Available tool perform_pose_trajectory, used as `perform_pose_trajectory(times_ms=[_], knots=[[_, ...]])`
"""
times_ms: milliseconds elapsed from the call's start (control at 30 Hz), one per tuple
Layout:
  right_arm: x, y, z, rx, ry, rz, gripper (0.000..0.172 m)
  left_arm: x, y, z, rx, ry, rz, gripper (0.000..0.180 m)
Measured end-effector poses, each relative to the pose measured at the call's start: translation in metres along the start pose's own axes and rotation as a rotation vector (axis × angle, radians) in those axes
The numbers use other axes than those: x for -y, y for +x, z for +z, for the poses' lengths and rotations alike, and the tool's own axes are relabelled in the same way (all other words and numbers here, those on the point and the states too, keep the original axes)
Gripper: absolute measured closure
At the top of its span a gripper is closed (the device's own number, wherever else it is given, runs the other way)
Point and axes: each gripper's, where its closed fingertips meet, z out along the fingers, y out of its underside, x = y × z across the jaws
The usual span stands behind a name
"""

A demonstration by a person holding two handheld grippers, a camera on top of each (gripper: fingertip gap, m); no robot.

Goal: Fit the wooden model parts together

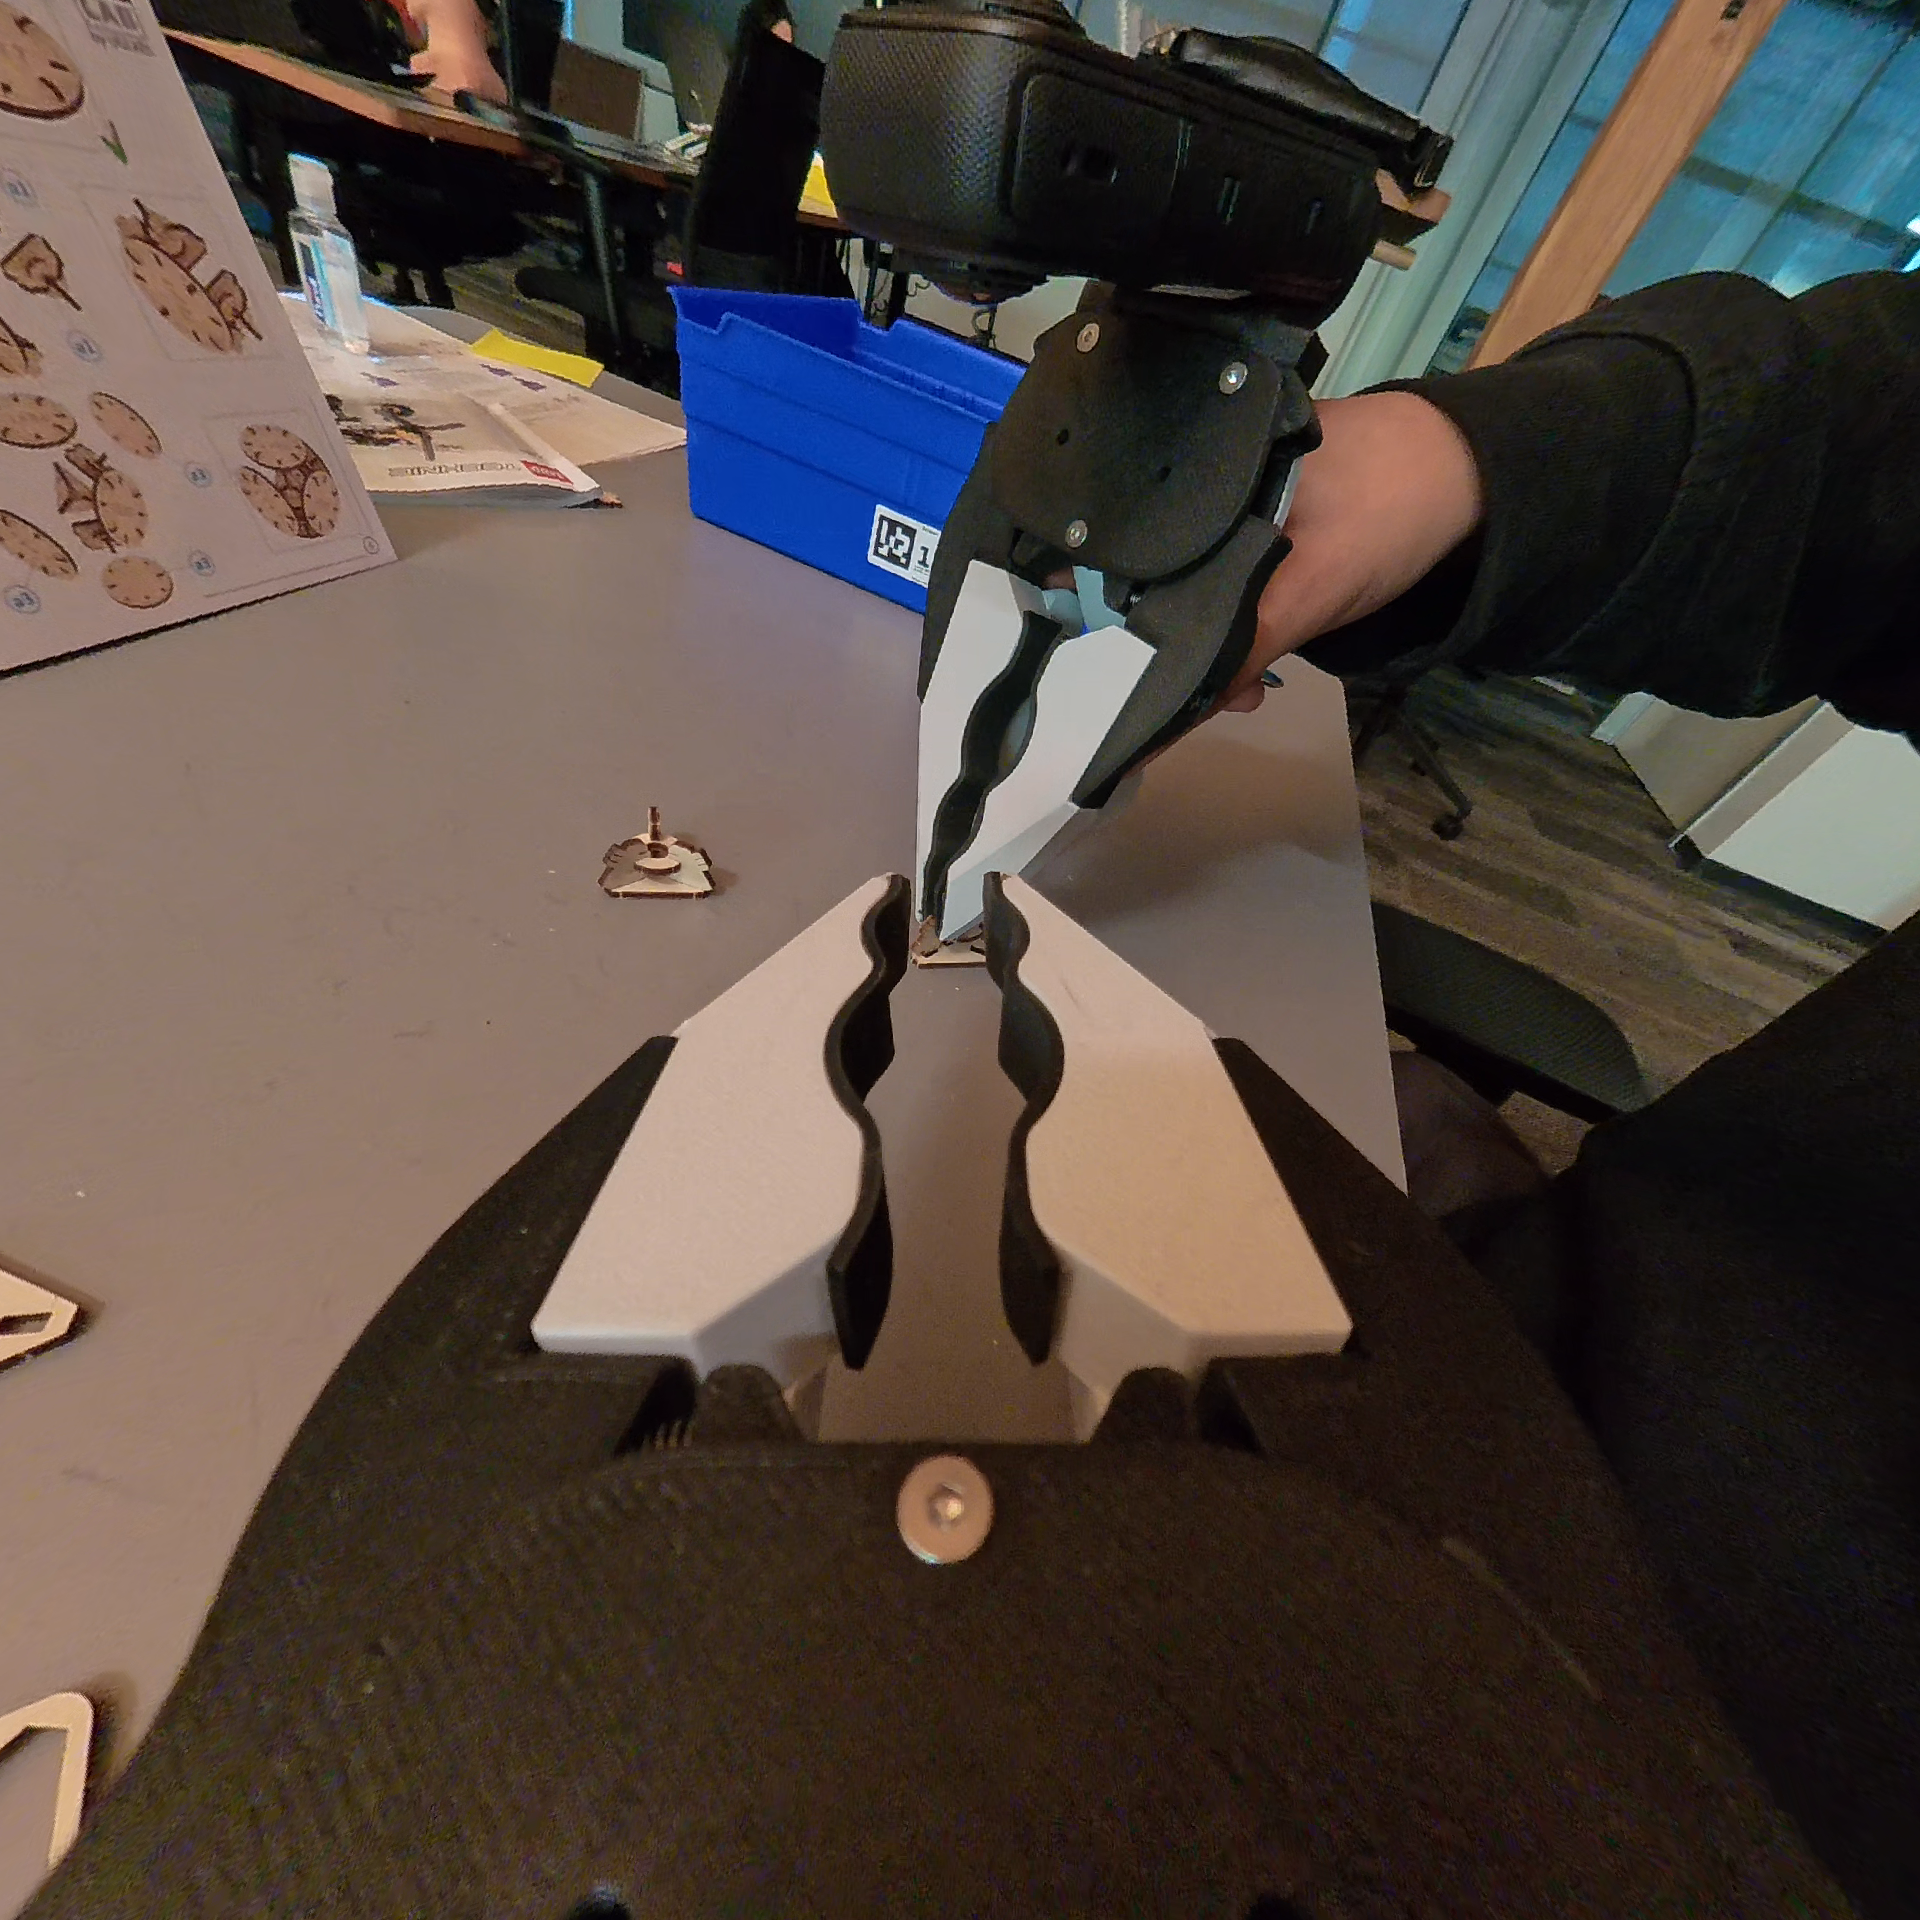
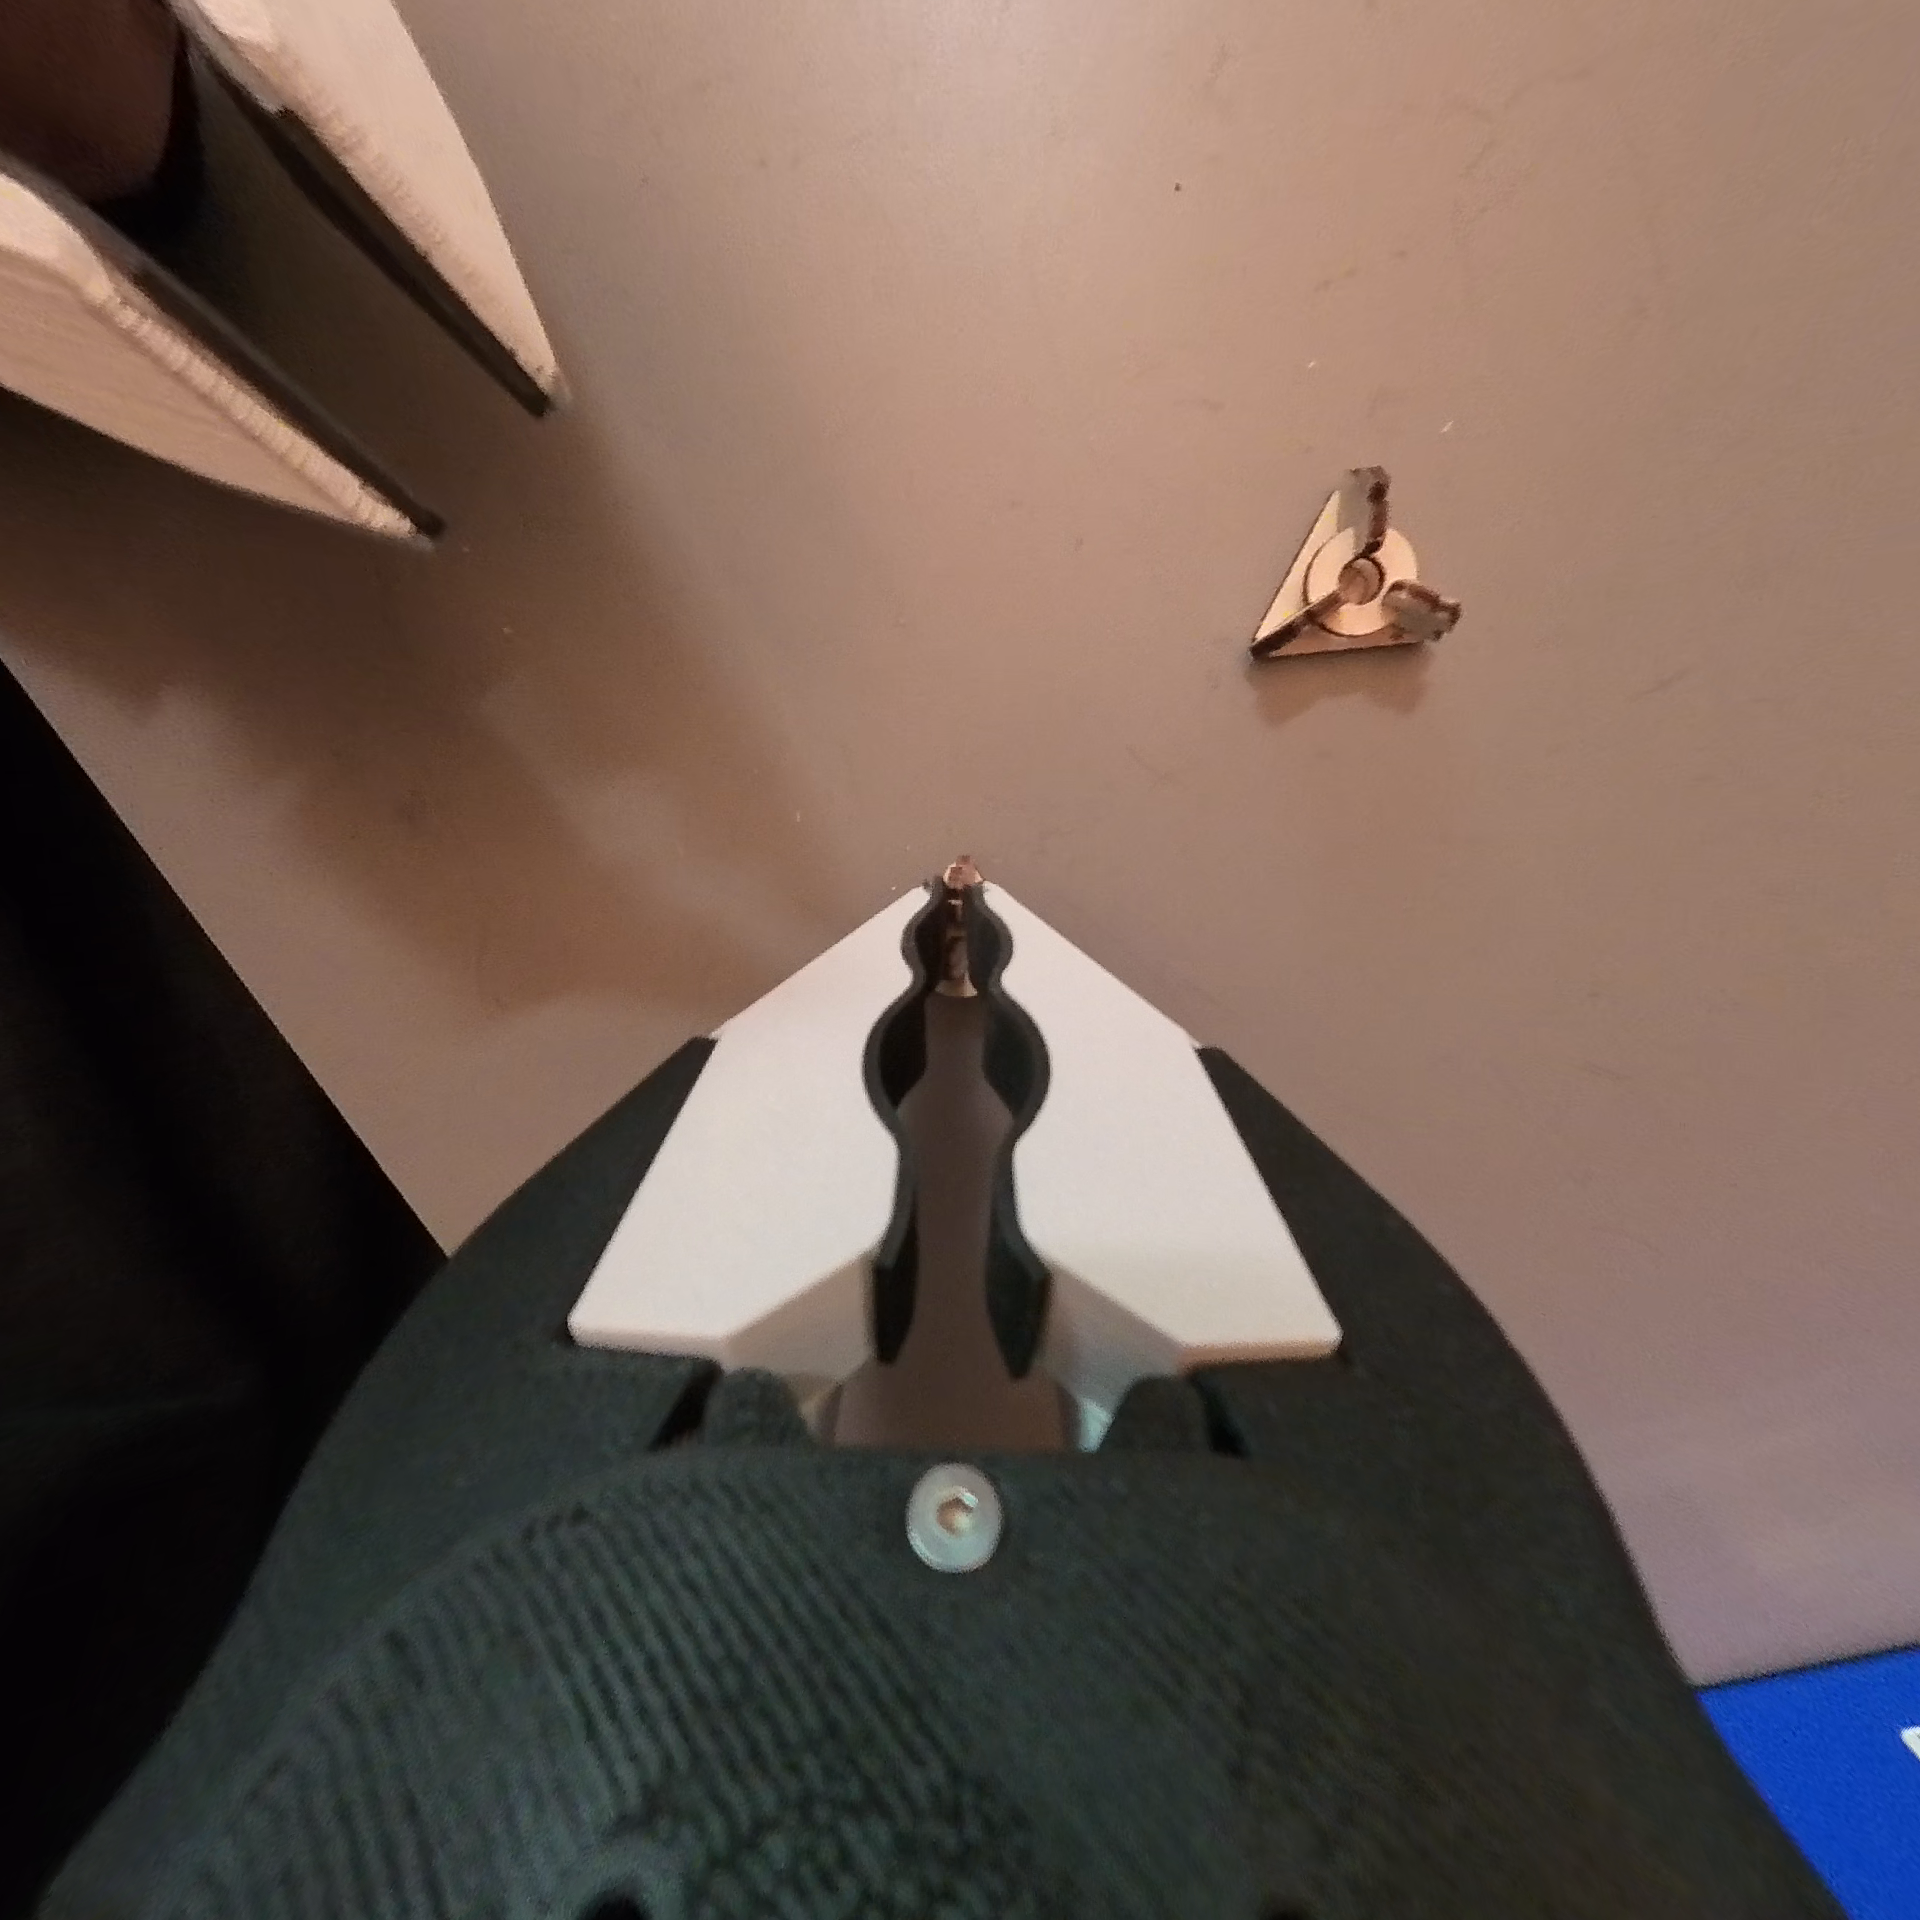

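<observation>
Wooden, thin and light brown, a small laser-cut assembly point(image 1: 948, 951) lies flat on the grey table point(image 1: 416, 790), near its right edge. The left gripper point(image 1: 943, 902) is low over the table with its jaws narrowly apart, and the piece lies just past the two black pads point(image 1: 871, 997). I cannot tell if these pads touch the wood; a strip of bare table shows between them.

The right gripper point(image 1: 940, 914) comes down steeply from above, held by a hand point(image 1: 1361, 530) in a black sleeve. Its white fingers are closed to a point, and this point stands on the top of the wooden assembly. In the right wrist view the jaws of this gripper point(image 2: 958, 896) are pressed together on a very thin wooden pin point(image 2: 958, 883), of which only the tip sticks out beyond the fingertips. The tips of the left gripper show in the upper left corner of that view.

A second wooden assembly point(image 1: 657, 858), triangular with a round disc and an upright peg in the middle, rests on the table to the left, well apart from both grippers. A blue plastic bin point(image 1: 821, 416) with a black-and-white marker sticker stands farther back. A printed instruction sheet point(image 1: 156, 343) with drawings of wooden parts leans at the far left, with a booklet point(image 1: 457, 436) and a small clear bottle point(image 1: 324, 260) behind it. Two more flat wooden pieces point(image 1: 36, 1320) lie at the left edge.
</observation>
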Motion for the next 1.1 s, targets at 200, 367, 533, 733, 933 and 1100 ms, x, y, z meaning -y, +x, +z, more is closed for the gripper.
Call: perform_pose_trajectory(times_ms=[200, 367, 533, 733, 933, 1100], knots=[[-0.001, 0.000, 0.000, 0.007, -0.013, -0.013, 0.170, 0.000, 0.000, 0.000, -0.001, 0.000, -0.004, 0.169], [-0.002, -0.001, 0.000, 0.008, -0.046, -0.040, 0.170, 0.000, 0.000, 0.000, -0.004, 0.002, -0.012, 0.169], [-0.002, -0.001, 0.000, -0.003, -0.106, -0.100, 0.170, 0.000, -0.001, 0.000, -0.006, 0.005, -0.019, 0.169], [0.006, -0.007, -0.006, 0.024, -0.097, -0.113, 0.171, 0.000, -0.007, -0.002, 0.028, 0.004, -0.041, 0.170], [0.032, -0.036, -0.029, 0.092, 0.050, -0.265, 0.170, 0.000, -0.009, -0.004, -0.027, 0.025, -0.148, 0.168], [0.047, -0.056, -0.050, 0.127, 0.157, -0.365, 0.171, -0.003, 0.013, 0.002, -0.150, -0.007, -0.132, 0.159]])
